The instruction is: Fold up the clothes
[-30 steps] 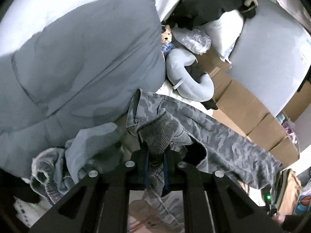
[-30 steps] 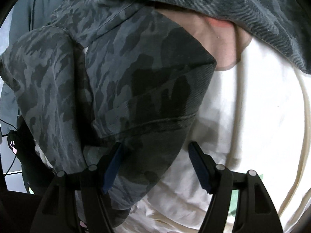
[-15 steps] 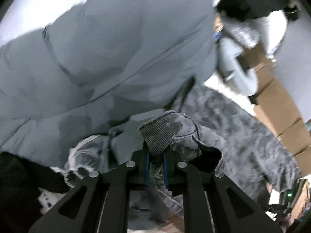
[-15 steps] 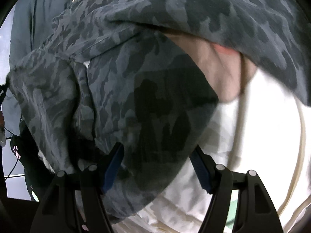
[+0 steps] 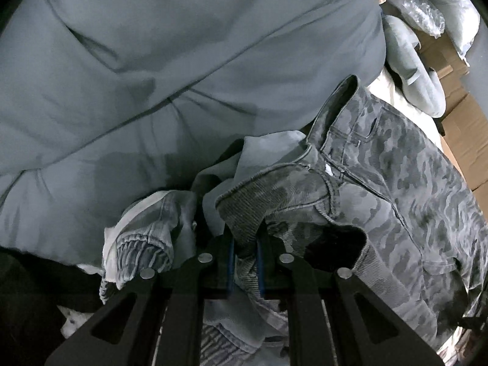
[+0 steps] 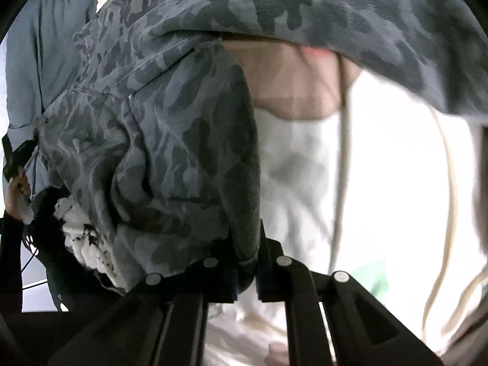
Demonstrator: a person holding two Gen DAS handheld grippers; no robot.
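While our left gripper clamps the waistband of the grey camouflage corduroy trousers, our right gripper pinches another edge of them; they hang before a slate-grey quilted duvet, beside pale denim clothes.

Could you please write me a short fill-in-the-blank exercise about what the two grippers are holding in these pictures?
1. The left gripper is shut on the ribbed edge of the ______-patterned trousers.
2. In the right wrist view, the right gripper is ______ on a fold of the same trousers.
3. Behind the trousers in the left wrist view lies a large plain ______ duvet.
4. The boxes at the right edge of the left wrist view are made of ______.

Missing words: camouflage; shut; grey; cardboard
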